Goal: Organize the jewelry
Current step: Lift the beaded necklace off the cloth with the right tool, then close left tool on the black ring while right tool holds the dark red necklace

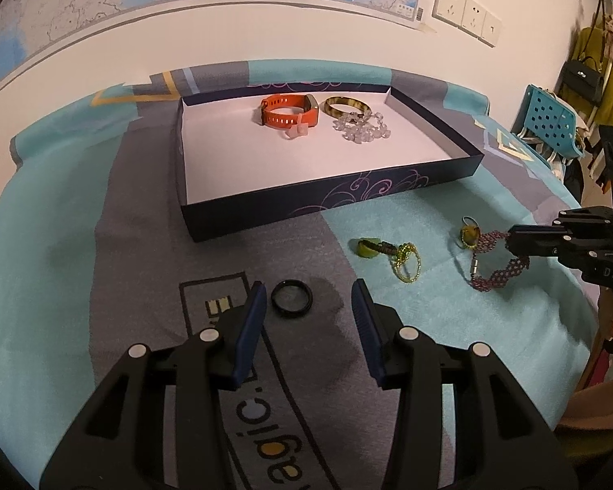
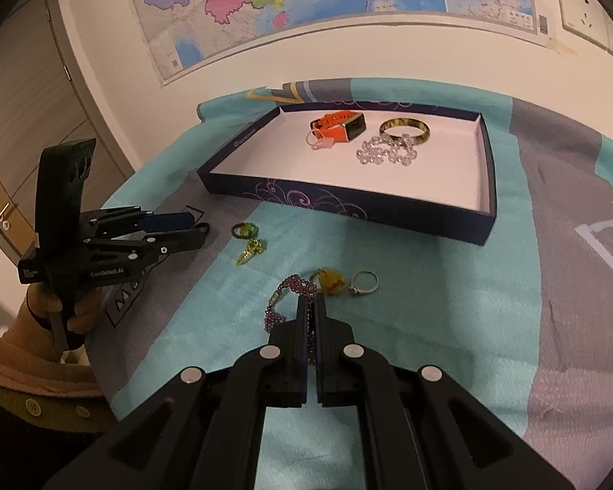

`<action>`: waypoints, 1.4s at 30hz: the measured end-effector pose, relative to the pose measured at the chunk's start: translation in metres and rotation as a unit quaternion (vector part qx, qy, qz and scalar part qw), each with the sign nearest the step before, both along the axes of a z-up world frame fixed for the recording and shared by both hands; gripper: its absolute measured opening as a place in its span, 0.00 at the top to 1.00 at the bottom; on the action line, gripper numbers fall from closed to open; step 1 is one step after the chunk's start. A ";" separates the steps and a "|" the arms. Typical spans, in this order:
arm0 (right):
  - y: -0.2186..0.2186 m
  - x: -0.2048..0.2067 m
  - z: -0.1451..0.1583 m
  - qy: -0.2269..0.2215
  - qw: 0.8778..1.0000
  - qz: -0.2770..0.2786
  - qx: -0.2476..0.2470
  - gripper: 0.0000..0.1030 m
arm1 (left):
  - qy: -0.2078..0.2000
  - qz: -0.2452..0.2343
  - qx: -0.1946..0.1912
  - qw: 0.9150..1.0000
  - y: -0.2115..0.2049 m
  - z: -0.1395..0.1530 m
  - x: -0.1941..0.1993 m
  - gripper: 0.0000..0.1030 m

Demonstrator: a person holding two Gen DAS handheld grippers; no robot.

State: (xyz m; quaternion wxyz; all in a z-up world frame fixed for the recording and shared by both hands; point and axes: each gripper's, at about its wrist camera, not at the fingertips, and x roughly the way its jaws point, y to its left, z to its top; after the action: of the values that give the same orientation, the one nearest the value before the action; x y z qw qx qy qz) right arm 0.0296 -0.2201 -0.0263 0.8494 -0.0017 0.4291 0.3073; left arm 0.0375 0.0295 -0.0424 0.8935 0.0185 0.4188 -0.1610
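Observation:
A small black ring [image 1: 292,298] lies on the grey cloth between the fingers of my left gripper [image 1: 308,283], closer to the left pad. That gripper is open and its pads do not touch the ring. My right gripper [image 2: 311,300] is shut on a purple beaded bracelet [image 2: 280,298], whose free loops rest on the teal cloth. The dark blue box [image 1: 327,200] with a white floor holds an orange watch [image 1: 290,112], a tortoiseshell bangle [image 1: 345,106] and a crystal bracelet [image 1: 361,128].
Loose on the cloth are a green-stone ring [image 1: 370,247], a gold chain [image 1: 406,263], a yellow pendant [image 2: 331,279] and a silver ring [image 2: 365,281]. A person's hand [image 2: 77,310] holds the left gripper. The wall stands right behind the box.

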 end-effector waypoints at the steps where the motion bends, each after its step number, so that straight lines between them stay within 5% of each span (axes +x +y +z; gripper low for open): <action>1: -0.001 0.000 -0.001 0.002 1.000 -0.002 0.000 0.98 | 0.003 0.001 0.001 1.000 0.000 -0.001 0.001 0.59; 8: 0.000 -0.001 0.000 -0.002 1.000 0.001 0.004 0.98 | 0.011 0.008 0.008 1.000 -0.001 -0.003 0.004 0.64; 12: 0.001 0.000 0.003 -0.006 1.000 0.000 0.006 0.98 | 0.012 0.019 0.015 1.000 0.001 -0.003 0.006 0.78; 42: 0.009 0.017 0.044 -0.064 0.998 0.003 0.021 0.98 | -0.039 -0.012 -0.003 0.999 -0.016 0.034 0.003 0.78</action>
State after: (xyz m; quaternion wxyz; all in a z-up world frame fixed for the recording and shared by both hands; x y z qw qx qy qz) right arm 0.0468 -0.2111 0.0175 0.8742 -0.0048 0.3670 0.3181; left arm 0.0408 0.0139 -0.0085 0.9071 0.0269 0.3832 -0.1721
